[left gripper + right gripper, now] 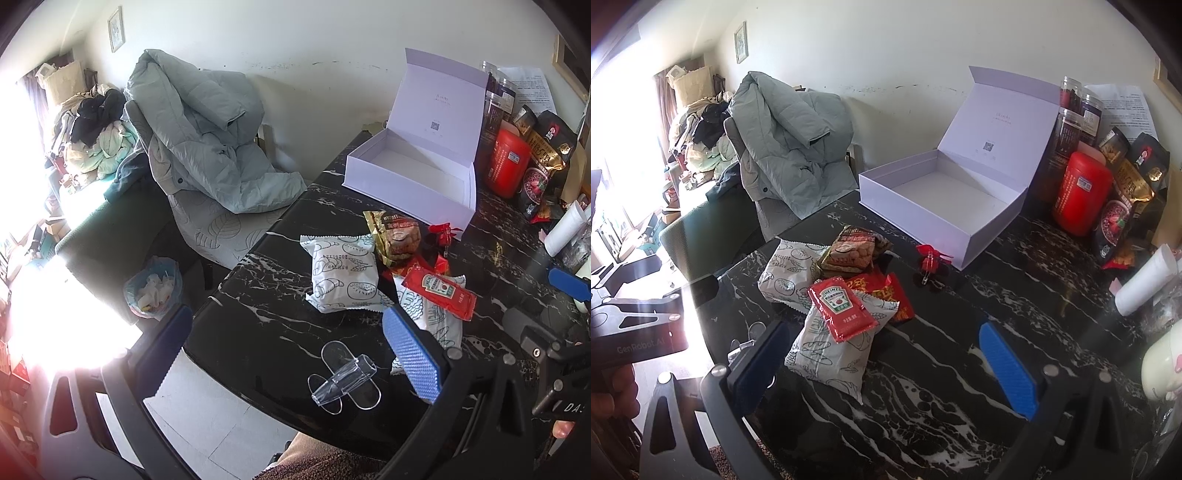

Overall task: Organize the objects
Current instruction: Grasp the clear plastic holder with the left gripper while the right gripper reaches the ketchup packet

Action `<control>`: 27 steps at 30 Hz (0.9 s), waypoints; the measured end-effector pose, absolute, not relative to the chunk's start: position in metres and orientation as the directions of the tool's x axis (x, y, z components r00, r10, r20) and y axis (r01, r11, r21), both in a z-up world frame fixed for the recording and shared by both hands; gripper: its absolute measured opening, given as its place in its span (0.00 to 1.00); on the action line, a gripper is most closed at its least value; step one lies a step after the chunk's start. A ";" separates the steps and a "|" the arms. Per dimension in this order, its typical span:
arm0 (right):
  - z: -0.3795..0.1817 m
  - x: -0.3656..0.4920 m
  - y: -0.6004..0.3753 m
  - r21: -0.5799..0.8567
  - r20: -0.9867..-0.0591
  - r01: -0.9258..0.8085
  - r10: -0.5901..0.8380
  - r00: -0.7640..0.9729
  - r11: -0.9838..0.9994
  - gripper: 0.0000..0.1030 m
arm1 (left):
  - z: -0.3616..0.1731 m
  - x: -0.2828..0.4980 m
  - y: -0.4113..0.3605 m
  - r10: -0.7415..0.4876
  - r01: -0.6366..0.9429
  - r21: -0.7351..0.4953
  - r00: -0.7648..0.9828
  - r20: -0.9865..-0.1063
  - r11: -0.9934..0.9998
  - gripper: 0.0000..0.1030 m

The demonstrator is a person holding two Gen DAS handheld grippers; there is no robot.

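Left gripper (288, 354) spread wide over the near corner of the black marbled surface (266, 295), holding nothing; blue pad of one finger (412, 360) just beside a white patterned snack packet (439, 325), contact impossible to tell; other finger (162, 343) dark and hanging past the surface edge, over the floor; clear plastic piece (345, 376) lying between the two fingers, untouched.

Right gripper (886, 354) likewise wide apart and empty, low over the surface; dark left-hand finger (761, 363) close by a white patterned packet (831, 354), blue finger (1008, 369) over bare marble.

Ketchup sachet (842, 308) on top of that white packet; second white packet (788, 275), a brown biscuit pack (855, 249) and a red foil wrapper (890, 295) heaped behind it; small red bow (932, 256) just in front of the open white box (945, 221) (lid upright, inside bare).

Red canister (1080, 194), jars and dark pouches crowded at the far right, partly hiding one another, labels too small to read; grey padded coat (790, 147) draped over a chair; window side washed out by glare; white tube (1145, 280) and a pale object at the right edge cut off by the frame.
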State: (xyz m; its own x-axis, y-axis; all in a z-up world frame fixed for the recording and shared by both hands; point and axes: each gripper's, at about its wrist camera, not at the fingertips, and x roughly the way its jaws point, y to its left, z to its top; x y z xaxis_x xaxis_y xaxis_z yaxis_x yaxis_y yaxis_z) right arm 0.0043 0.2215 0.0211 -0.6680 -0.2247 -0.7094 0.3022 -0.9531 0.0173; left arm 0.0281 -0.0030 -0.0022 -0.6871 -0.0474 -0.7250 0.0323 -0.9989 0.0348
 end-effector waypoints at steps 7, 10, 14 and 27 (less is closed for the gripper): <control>0.011 0.014 0.224 0.028 -0.727 0.302 -0.227 -0.648 -0.953 1.00 | -0.012 0.036 0.000 -0.035 0.021 0.028 -0.667 -0.744 -0.999 1.00; 0.005 0.018 0.225 0.035 -0.737 0.301 -0.228 -0.636 -0.953 1.00 | -0.019 0.038 0.003 -0.015 0.004 0.016 -0.653 -0.757 -1.000 1.00; -0.006 0.020 0.227 0.044 -0.753 0.299 -0.228 -0.617 -0.953 1.00 | -0.032 0.039 0.005 0.009 -0.013 0.000 -0.627 -0.779 -1.000 1.00; -0.035 0.010 0.225 0.104 -0.791 0.292 -0.257 -0.555 -0.951 1.00 | -0.073 0.029 0.006 0.072 -0.047 -0.056 -0.533 -0.843 -0.997 1.00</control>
State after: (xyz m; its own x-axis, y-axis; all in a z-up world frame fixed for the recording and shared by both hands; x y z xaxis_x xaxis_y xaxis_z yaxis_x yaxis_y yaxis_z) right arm 0.0096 0.2248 -0.0351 -0.5554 -0.2575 -0.7908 0.2922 -0.9507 0.1043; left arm 0.0286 0.0058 -0.0729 -0.5330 0.0723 -0.8430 -0.0467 -0.9973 -0.0560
